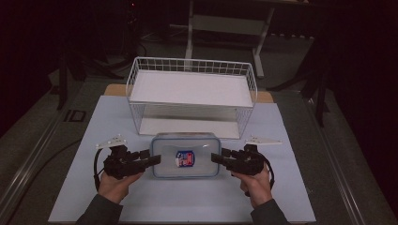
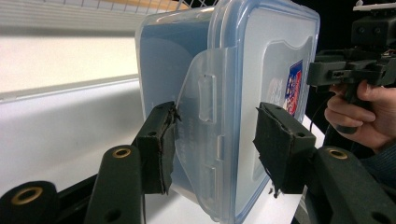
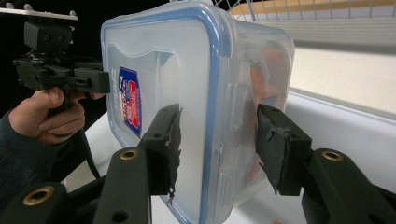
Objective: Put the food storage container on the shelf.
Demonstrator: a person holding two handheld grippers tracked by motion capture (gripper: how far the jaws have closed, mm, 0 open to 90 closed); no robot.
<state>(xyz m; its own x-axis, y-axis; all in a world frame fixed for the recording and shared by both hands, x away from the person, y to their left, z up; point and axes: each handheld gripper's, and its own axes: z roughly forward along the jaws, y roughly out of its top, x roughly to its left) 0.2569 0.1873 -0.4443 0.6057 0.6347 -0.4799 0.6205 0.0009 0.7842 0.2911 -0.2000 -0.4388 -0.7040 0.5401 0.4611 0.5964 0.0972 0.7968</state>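
Two grippers flank the lidded plastic box (image 1: 186,155), which sits near the worktop's (image 1: 70,187) front edge before the wire basket (image 1: 192,89). Left gripper (image 1: 152,160) and right gripper (image 1: 217,157): jaws partly open, straddling the end latches, apparently unclamped. Step: gripping. Next, probably close both and lift level.

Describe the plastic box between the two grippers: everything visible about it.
The box is a clear rectangular plastic container with rounded corners, a blue-rimmed lid and a red-and-blue sticker on top. Its lid is on, with clip flaps folded down at both short ends. It lies flat on the pale mat before the wire basket. The left gripper and right gripper straddle its ends; the left's one pad touches.
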